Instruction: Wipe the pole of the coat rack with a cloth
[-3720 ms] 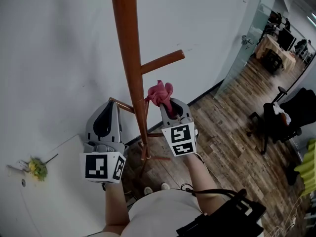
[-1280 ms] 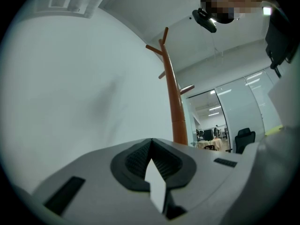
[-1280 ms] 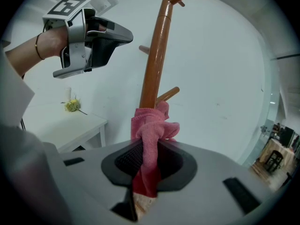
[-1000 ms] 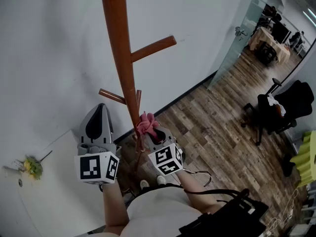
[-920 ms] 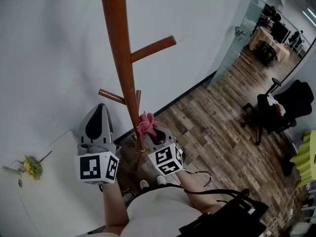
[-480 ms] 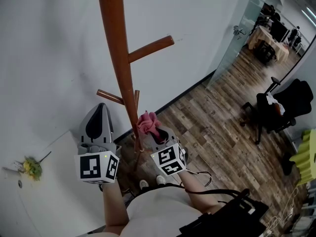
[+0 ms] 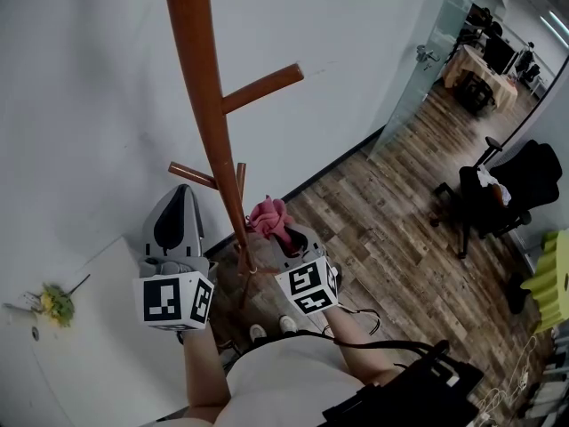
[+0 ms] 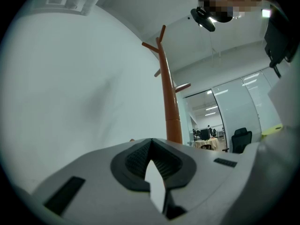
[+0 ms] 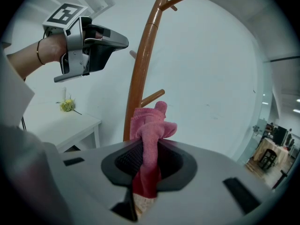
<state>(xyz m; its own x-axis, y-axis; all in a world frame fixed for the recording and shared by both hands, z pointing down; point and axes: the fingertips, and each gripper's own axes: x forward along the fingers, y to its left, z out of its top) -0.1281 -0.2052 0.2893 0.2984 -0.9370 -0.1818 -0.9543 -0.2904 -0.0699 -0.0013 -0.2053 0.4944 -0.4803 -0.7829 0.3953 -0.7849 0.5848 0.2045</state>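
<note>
While my right gripper clamps the cloth beside the pole, left gripper closed on nothing, I should press firmly and stroke lengthwise.

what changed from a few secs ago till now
The right tongs carried the pink cloth down the pole, from between the upper and lower pegs to below the lower ones. Nothing was taken or let go: the cloth stays clamped. The left tongs stayed shut and empty, left of the pole.
</note>
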